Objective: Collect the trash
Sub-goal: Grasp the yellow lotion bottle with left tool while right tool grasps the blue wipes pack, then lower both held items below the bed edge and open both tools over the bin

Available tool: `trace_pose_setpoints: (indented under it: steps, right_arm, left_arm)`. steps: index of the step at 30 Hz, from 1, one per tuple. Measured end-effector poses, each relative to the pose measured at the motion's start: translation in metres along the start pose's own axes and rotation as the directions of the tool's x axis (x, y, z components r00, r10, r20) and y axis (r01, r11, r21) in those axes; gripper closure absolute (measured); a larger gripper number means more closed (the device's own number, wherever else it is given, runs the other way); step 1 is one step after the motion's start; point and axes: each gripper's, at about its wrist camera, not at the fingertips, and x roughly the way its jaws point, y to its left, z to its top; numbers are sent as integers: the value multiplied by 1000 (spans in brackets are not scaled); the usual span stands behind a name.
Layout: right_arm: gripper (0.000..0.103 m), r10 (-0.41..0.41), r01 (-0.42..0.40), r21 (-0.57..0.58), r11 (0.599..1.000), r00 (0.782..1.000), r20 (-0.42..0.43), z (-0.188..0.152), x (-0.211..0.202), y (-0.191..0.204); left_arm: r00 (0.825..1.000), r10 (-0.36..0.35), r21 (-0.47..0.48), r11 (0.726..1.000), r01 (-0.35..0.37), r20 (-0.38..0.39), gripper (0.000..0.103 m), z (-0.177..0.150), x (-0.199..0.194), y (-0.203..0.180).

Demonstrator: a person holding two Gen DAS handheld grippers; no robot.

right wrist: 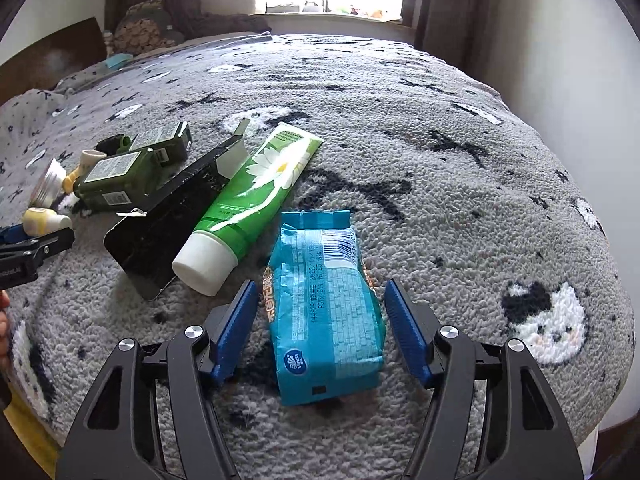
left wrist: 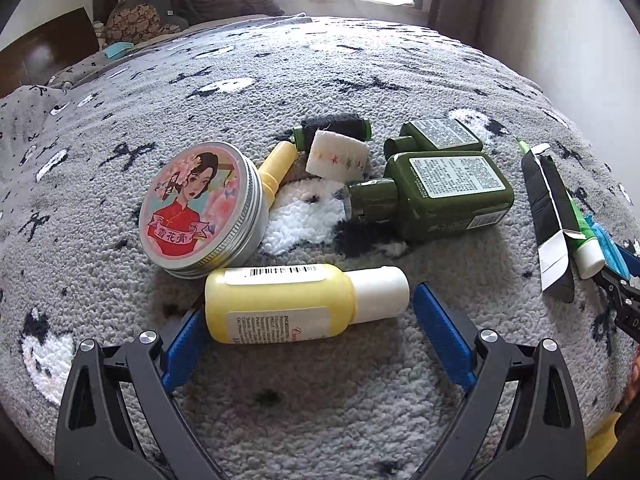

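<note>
nothing looks collected yet: all trash lies on the bed. the left claw stands open around the yellow bottle, the right claw open around the blue packet.

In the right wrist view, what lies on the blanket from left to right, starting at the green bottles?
Green bottles → black flattened carton → green tube → blue packet, which sits between the right gripper jaws.
</note>
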Motion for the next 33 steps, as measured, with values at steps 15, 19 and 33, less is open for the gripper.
trace_pose_setpoints:
  steps: [15,19,33]
  right_arm:
    - [61,-23,23,-11,1000,1000,4,-14,-23,9]
    - [62,-29,29,0,1000,1000,2,-31,-41,7]
    - [63,19,-15,-32,999,991,129,-81,-134,24]
  left_arm:
    - [1000,-10,40,999,9,20,23,-22,-27,0]
    - [999,-27,50,998,26,31,23,-44,-49,-3]
    - [984,-70,70,996,59,161,23,-107,-161,-14]
